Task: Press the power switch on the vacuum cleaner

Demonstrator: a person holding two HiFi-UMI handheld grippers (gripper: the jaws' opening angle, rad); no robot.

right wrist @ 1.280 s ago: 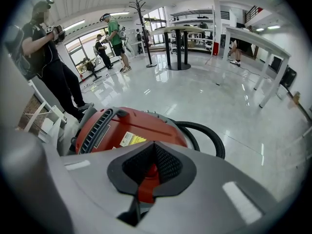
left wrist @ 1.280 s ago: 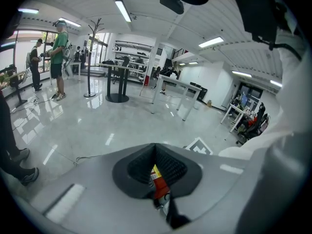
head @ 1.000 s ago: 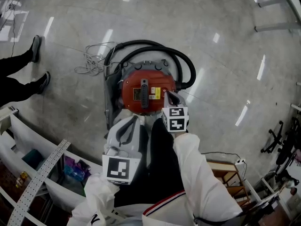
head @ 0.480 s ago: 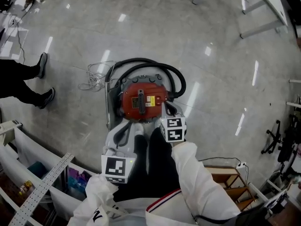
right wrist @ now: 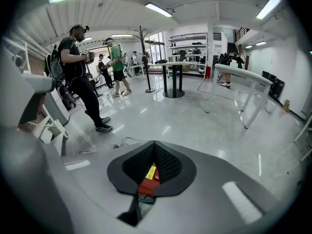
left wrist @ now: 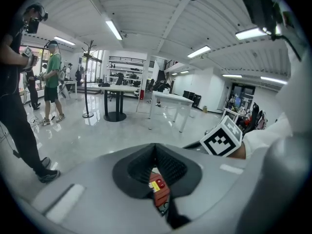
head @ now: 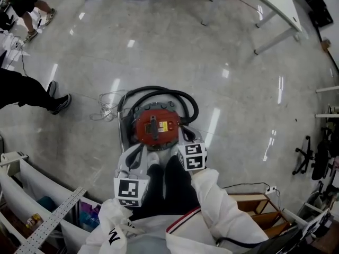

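Note:
The vacuum cleaner point(head: 155, 128) stands on the floor just ahead of my feet, with a round red top and a black hose point(head: 159, 93) looped around its far side. My right gripper point(head: 186, 134) hovers over the red top's right near edge, jaws shut and empty. My left gripper point(head: 140, 149) hangs at the vacuum's left near edge, also shut and empty. In the left gripper view the shut left gripper point(left wrist: 156, 146) frames a strip of red top point(left wrist: 159, 191) with a yellow label. The right gripper view shows the right gripper point(right wrist: 154, 143) shut over the red top point(right wrist: 146, 185).
A white cable point(head: 106, 106) lies coiled on the floor left of the vacuum. A person's legs point(head: 32, 93) stand at the far left. White shelving with bins point(head: 37, 189) is at lower left, a wooden stool point(head: 249, 201) at lower right, and white tables point(head: 265, 4) far off.
The head view has risen and widened. My right gripper's tip, which sat on the red top a second ago, has pulled back toward the near edge. Both grippers stay shut.

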